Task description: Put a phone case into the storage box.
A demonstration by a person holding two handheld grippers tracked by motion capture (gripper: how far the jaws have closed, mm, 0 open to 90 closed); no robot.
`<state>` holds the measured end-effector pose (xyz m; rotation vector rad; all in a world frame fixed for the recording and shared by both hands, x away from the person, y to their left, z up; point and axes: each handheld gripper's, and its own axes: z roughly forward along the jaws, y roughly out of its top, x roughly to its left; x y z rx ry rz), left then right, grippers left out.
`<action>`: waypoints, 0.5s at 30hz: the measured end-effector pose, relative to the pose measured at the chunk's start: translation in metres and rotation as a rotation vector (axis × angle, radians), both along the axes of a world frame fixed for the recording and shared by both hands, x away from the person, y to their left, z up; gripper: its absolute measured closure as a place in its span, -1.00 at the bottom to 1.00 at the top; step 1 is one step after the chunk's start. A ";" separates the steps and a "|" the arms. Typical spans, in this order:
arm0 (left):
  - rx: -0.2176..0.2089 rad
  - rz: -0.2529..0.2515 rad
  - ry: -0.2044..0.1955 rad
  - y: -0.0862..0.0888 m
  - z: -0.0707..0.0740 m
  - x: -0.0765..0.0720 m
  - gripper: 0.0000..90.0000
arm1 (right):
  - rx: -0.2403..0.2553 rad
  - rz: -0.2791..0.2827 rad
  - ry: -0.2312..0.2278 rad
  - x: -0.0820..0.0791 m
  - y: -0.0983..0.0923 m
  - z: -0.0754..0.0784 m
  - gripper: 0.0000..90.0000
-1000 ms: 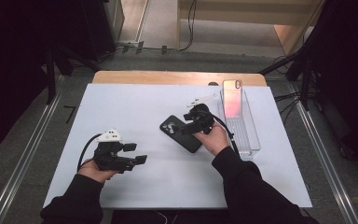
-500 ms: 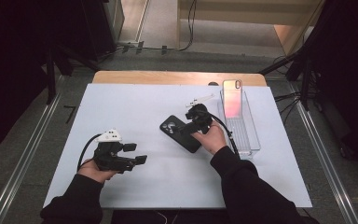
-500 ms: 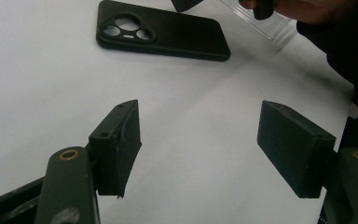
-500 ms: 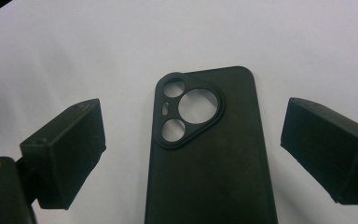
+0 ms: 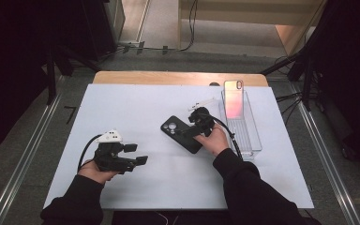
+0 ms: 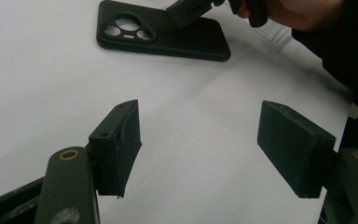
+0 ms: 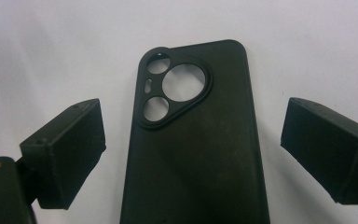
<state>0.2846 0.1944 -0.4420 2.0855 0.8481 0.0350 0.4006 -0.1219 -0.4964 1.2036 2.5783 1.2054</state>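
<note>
My right gripper (image 5: 193, 129) has just spread its fingers and sunk; they now straddle, untouching, the black phone case (image 5: 181, 133) lying flat mid-bench, ready for closing. My left gripper (image 5: 132, 161) waits near the front-left corner, fingers apart, empty.

Matt black phone case (image 7: 196, 154) – smooth plastic – on a matt white table (image 5: 136, 108).

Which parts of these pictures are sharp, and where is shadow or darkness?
High view: dark surroundings, white table evenly lit. Right gripper view: black phone case fairly sharp, near jaws soft. Left gripper view: jaws slightly blurred, soft shadow beside the case.
</note>
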 end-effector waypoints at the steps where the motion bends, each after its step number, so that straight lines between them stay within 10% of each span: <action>1: -0.001 0.001 -0.001 0.000 0.000 0.000 -0.32 | -0.005 0.000 0.001 0.000 0.000 -0.001 -0.89; 15: 0.001 0.001 -0.002 0.000 0.000 0.000 -0.32 | -0.020 -0.001 -0.008 -0.003 0.001 -0.010 -0.89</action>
